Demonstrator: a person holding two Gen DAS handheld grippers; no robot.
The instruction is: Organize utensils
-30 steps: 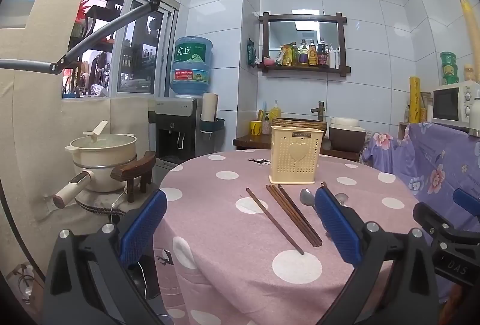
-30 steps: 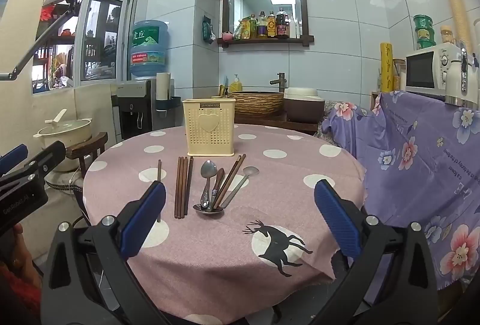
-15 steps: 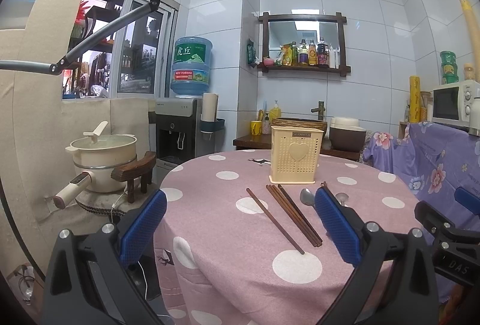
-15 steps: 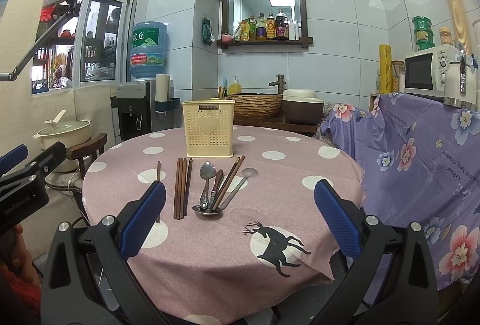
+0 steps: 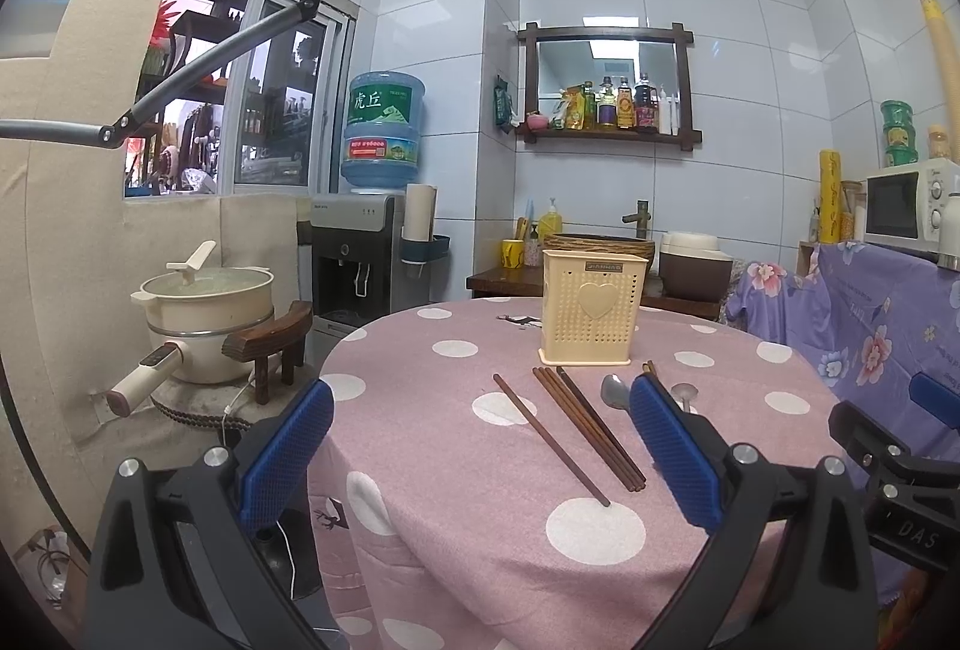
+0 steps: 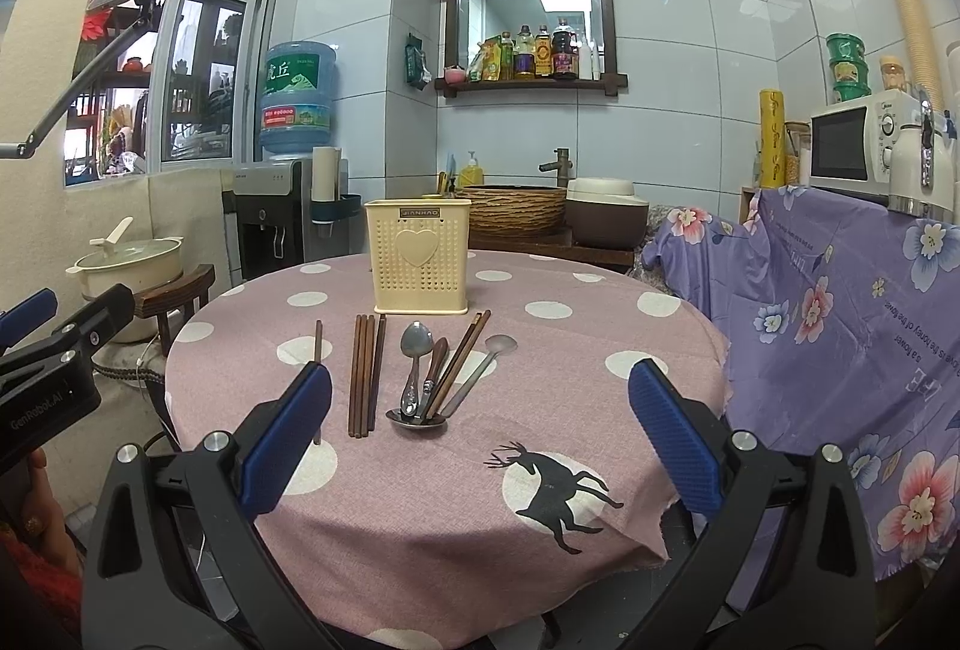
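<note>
Nothing has shifted over the last second: I keep both hand-held grippers, left and right, released and empty, short of the counter. Chopsticks and spoons lie mid-frame before the cream holder. Sorting not yet started.
</note>
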